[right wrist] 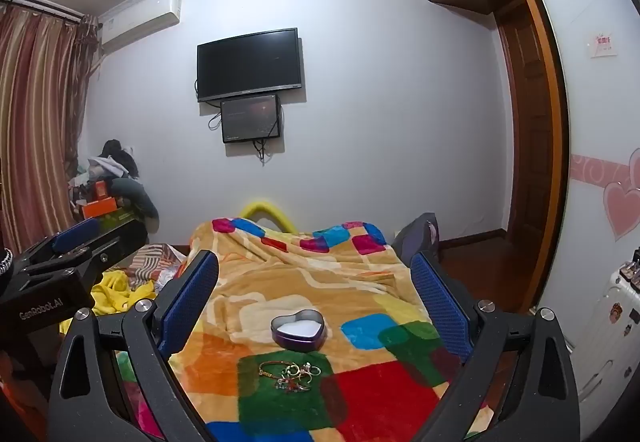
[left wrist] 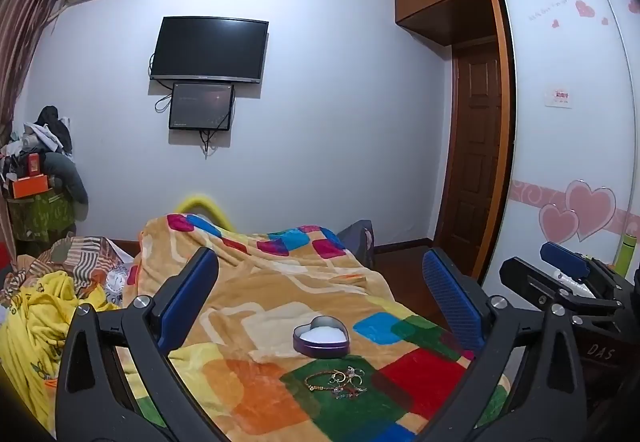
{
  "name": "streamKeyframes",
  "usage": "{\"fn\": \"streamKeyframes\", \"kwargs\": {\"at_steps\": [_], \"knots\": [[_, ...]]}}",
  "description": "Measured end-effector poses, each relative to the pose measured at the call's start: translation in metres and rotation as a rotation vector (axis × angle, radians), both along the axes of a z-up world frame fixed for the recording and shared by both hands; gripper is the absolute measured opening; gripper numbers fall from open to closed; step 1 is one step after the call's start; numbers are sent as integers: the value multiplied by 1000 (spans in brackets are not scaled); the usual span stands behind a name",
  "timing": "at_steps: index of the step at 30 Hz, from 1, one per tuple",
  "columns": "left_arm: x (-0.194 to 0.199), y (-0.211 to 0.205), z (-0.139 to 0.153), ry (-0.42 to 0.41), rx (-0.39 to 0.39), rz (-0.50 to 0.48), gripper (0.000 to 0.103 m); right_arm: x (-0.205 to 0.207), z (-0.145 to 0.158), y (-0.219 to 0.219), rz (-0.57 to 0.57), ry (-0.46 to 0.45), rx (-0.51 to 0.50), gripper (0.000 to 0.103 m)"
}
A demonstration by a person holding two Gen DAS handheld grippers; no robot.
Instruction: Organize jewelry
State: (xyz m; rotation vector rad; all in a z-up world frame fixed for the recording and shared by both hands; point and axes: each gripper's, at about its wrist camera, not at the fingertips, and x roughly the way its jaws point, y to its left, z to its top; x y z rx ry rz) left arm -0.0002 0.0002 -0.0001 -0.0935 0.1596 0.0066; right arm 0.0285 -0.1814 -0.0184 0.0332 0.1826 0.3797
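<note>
The left gripper (left wrist: 320, 298) hangs above the bed with its blue-padded fingers (left wrist: 188, 294) spread wide and nothing between them. The right gripper (right wrist: 316, 298) is held the same way, released and empty, its blue pads (right wrist: 438, 302) far apart; each gripper shows at the edge of the other's view.

Nearest on the blanket (left wrist: 256, 282) lies a small pile of jewelry (left wrist: 336, 380), resting on a dark green square beside a red one. It is a tangle of thin pieces: a gold-coloured bangle (right wrist: 274, 368) with a reddish tint at the left, and several silvery rings or hoops (right wrist: 304, 370) heaped against it, with tiny coloured bits that are too small to make out.

Just beyond the pile, apart from it, sits a heart-shaped tin (left wrist: 321, 336), open, purple on the outside with a metal rim and a white lining.

The blanket is plush and tan with bright patches of colour. Farther off, a dark television (left wrist: 208, 50) hangs on the white wall over a smaller screen (left wrist: 201, 106), and a wardrobe with pink hearts (left wrist: 576, 210) stands to the right.
</note>
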Motion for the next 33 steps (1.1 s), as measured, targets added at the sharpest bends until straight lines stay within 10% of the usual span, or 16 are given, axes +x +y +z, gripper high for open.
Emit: {"fn": "streamKeyframes", "kwargs": {"at_steps": [33], "knots": [[7, 6, -9, 32, -11, 12, 103, 0, 0, 3, 11, 28, 20, 96]]}}
